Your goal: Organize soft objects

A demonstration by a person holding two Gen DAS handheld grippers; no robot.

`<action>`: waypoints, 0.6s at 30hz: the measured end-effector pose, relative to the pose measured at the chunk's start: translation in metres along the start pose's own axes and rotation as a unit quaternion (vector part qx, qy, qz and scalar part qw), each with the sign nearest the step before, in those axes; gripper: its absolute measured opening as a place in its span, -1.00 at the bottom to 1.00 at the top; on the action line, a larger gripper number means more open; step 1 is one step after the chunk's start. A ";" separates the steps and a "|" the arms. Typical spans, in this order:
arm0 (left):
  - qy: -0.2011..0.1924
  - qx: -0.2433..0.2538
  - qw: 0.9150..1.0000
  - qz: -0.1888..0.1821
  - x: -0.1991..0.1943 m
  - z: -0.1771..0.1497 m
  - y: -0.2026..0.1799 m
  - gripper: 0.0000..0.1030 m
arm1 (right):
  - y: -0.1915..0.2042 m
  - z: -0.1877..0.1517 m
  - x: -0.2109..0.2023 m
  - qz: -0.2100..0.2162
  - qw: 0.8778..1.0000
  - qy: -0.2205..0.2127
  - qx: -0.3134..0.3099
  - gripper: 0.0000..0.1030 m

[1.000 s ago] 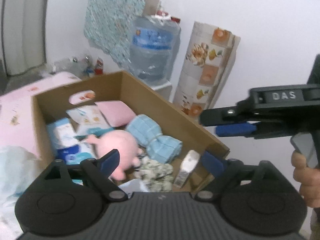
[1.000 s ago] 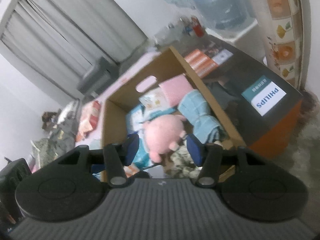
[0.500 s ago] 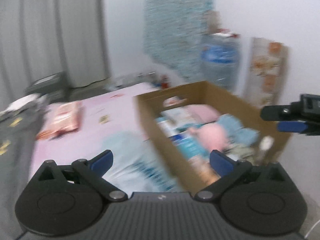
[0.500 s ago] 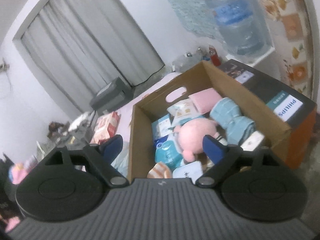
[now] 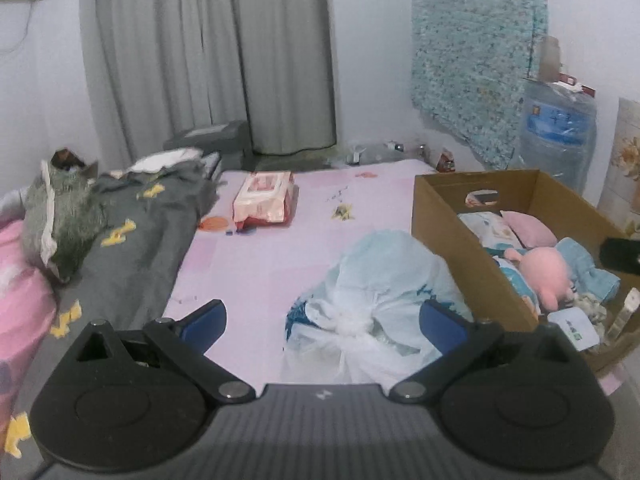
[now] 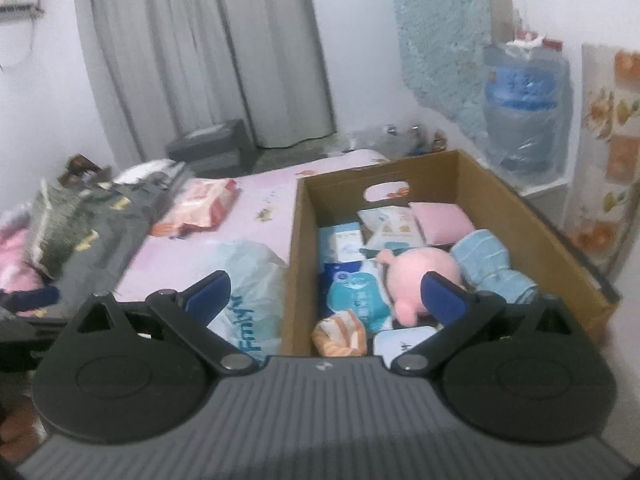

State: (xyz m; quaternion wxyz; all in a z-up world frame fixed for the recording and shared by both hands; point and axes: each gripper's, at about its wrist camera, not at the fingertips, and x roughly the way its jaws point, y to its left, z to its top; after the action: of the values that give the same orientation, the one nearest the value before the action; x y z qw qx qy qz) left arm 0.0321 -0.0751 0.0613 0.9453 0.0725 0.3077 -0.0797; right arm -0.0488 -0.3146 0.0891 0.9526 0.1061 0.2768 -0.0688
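A second ago both views looked down into the box; now each takes in the bed as well, with the curtain behind. On the far left lies a grey blanket (image 5: 136,232), then a wipes pack (image 5: 264,200) on the pink sheet (image 5: 256,264), its long side running away from the camera. The left gripper (image 5: 322,322) stands wide, nothing between its jaws, over a tied plastic bag (image 5: 380,292) just beside the box (image 5: 448,236). The right gripper (image 6: 326,294) has just been opening and is now wide and empty, straddling the box's near left wall. Inside, the pink plush (image 6: 416,276) lies with its long axis along the box, between a blue pack (image 6: 356,292) and a blue towel (image 6: 492,264).
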 end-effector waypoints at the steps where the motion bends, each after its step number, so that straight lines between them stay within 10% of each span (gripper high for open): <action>1: 0.007 -0.003 1.000 -0.004 0.002 -0.002 0.003 1.00 | 0.002 -0.001 -0.001 -0.009 1.000 0.000 -0.003 0.98; 18: 0.080 -0.007 0.995 -0.053 0.007 -0.024 -0.025 1.00 | 0.003 -0.028 0.006 -0.069 0.993 0.092 -0.006 0.98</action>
State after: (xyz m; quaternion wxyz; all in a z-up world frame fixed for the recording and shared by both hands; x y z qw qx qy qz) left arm 0.0197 -0.0954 0.0356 0.9128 0.0561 0.3859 -0.1214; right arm -0.0573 -0.3051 0.0631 0.9167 0.0870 0.3703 -0.1225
